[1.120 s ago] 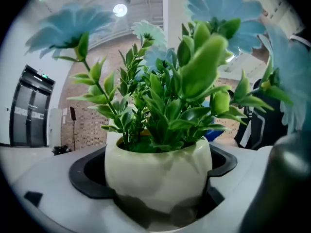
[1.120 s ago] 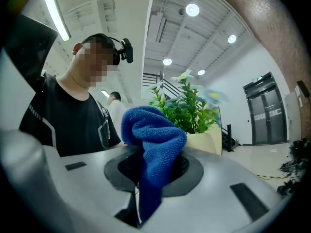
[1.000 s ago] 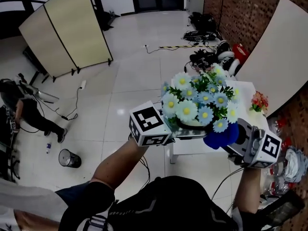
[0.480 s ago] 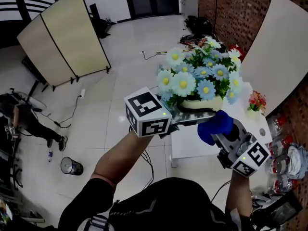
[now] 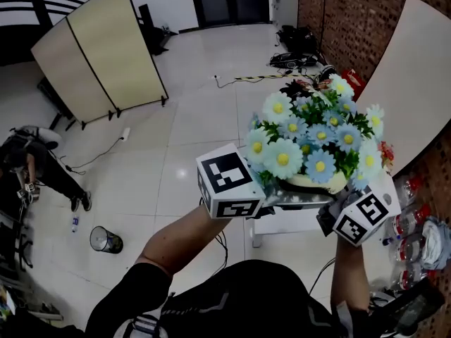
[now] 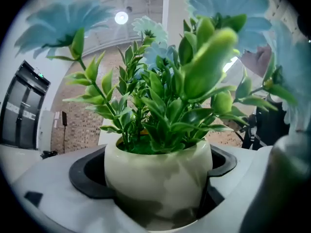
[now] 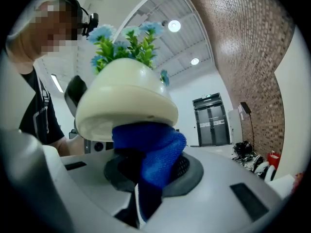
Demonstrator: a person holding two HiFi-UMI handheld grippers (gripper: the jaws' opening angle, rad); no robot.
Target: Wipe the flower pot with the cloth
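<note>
Wiping looks to be the step in hand. In the head view the left gripper (image 5: pixel 282 198) is holding the flower pot (image 5: pixel 318 182) up in the air in front of the person, blue and white flowers (image 5: pixel 310 136) spreading above it, while the right gripper (image 5: pixel 331 217) is sitting just beside the pot's lower right. In the left gripper view the jaws are clamping the cream pot on both sides. In the right gripper view the jaws are pinching the blue cloth (image 7: pixel 151 153) – its bunched top is pressing against the pot's underside. Next, I judge, the cloth is needing a sweep across the base and round the wall – with the left grip staying firm.
</note>
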